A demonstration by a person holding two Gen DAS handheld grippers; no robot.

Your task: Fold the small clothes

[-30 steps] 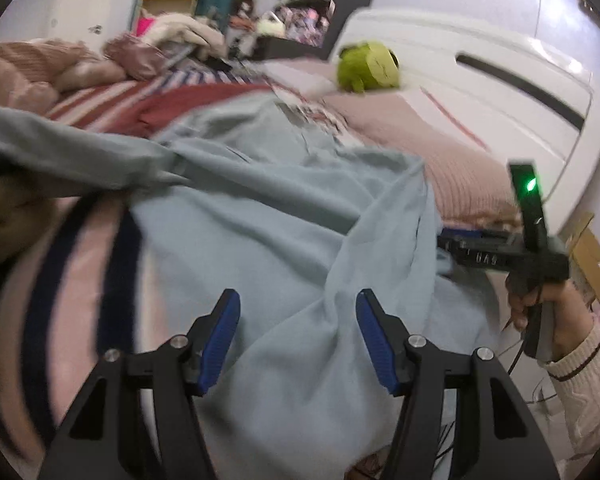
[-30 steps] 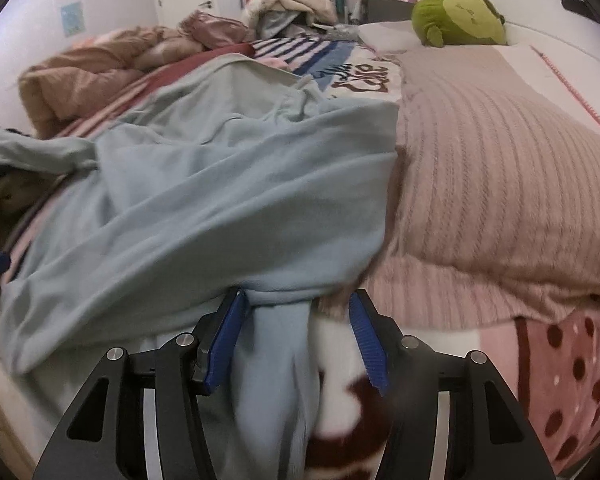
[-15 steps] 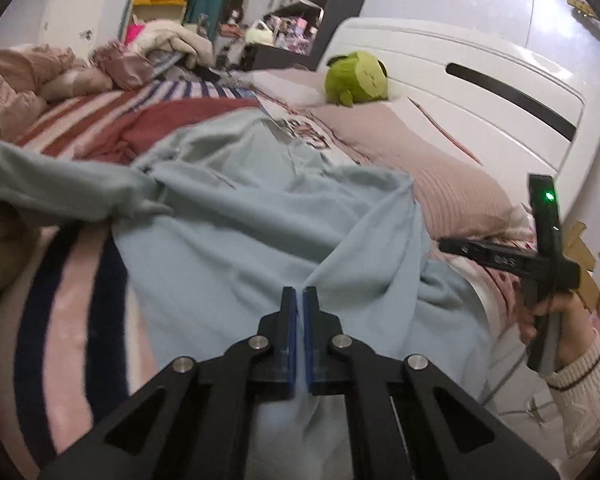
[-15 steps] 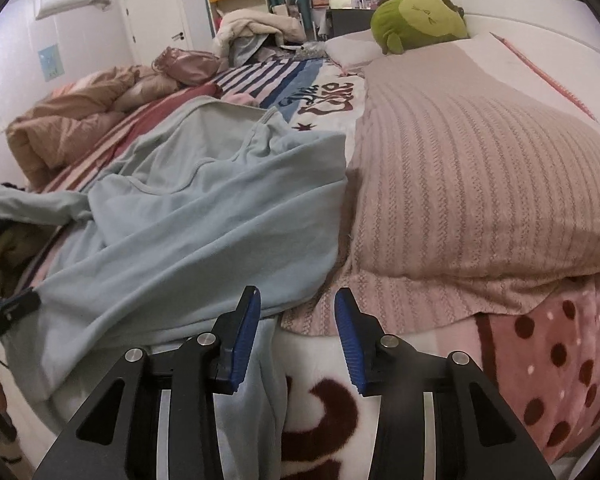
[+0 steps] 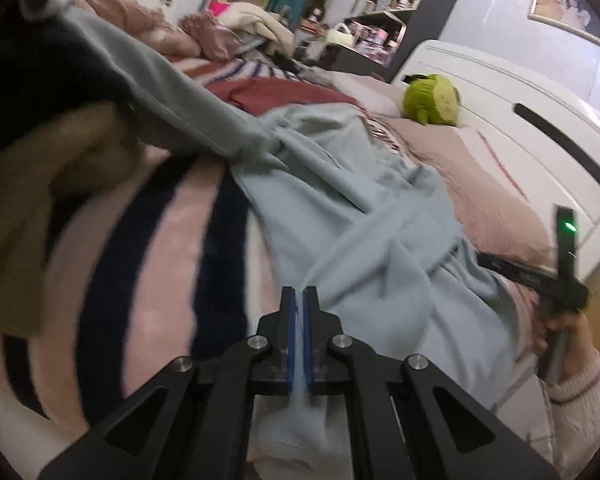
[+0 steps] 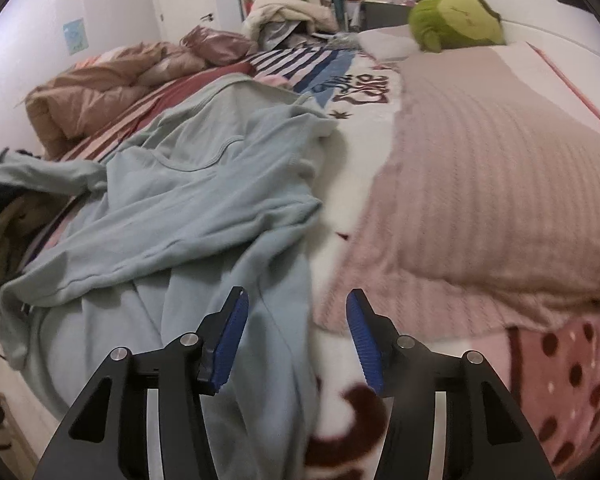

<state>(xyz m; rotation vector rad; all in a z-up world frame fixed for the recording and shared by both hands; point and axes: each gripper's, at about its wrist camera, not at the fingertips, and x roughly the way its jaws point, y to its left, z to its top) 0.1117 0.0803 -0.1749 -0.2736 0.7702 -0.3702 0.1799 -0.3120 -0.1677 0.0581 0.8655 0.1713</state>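
a lived-in home bedroom: a bed (image 6: 380, 160) with rumpled blankets, a green plush toy (image 6: 456, 18), cluttered shelves (image 5: 384, 8) behind.

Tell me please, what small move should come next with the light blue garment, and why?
Probably the right gripper should close on the light blue garment edge beneath it. The left gripper is shut on the cloth, while the right one is open and holds nothing, and the garment lies crumpled on the bed, so two holds would help spread it.
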